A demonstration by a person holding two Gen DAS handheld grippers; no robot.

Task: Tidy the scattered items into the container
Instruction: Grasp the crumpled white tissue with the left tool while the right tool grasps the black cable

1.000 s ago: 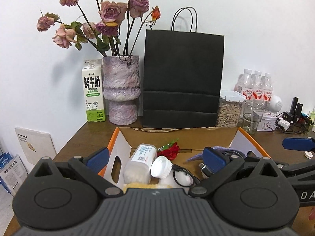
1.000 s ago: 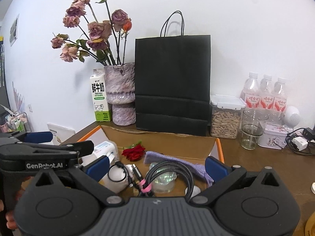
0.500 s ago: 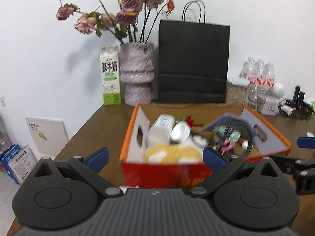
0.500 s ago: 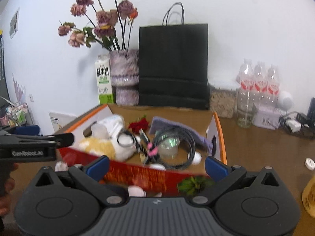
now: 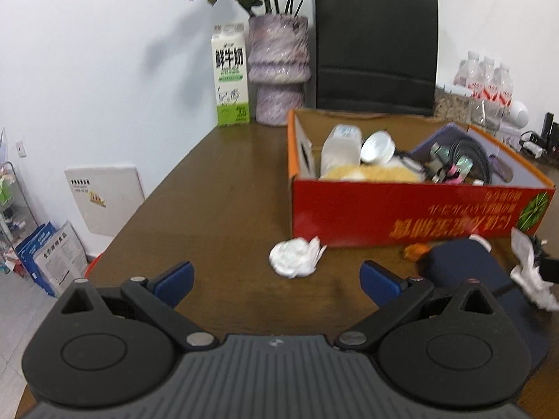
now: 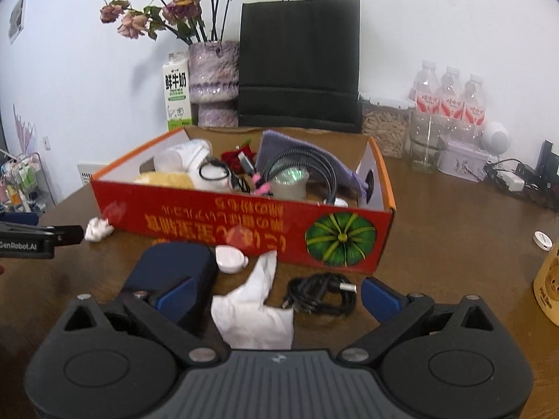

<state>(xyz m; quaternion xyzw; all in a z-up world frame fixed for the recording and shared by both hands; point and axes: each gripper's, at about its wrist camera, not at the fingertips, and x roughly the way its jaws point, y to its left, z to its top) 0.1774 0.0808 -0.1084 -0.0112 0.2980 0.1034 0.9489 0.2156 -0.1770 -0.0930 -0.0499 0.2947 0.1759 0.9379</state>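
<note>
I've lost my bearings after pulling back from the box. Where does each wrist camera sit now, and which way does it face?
Left wrist: on the left gripper, jaws open, low over the table, facing a crumpled tissue and the red box to its right; its own fingers show.
Right wrist: on the right gripper, jaws open, facing the box front, with white tissue and a black cable between its fingers; the left gripper's tip shows at the left edge.
Shared: box, crumpled tissue, milk carton, black bag.

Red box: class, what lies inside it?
Inside the red box: a white bottle, yellow plush, rose, purple cloth, black cable. Anything beneath them is hidden.
</note>
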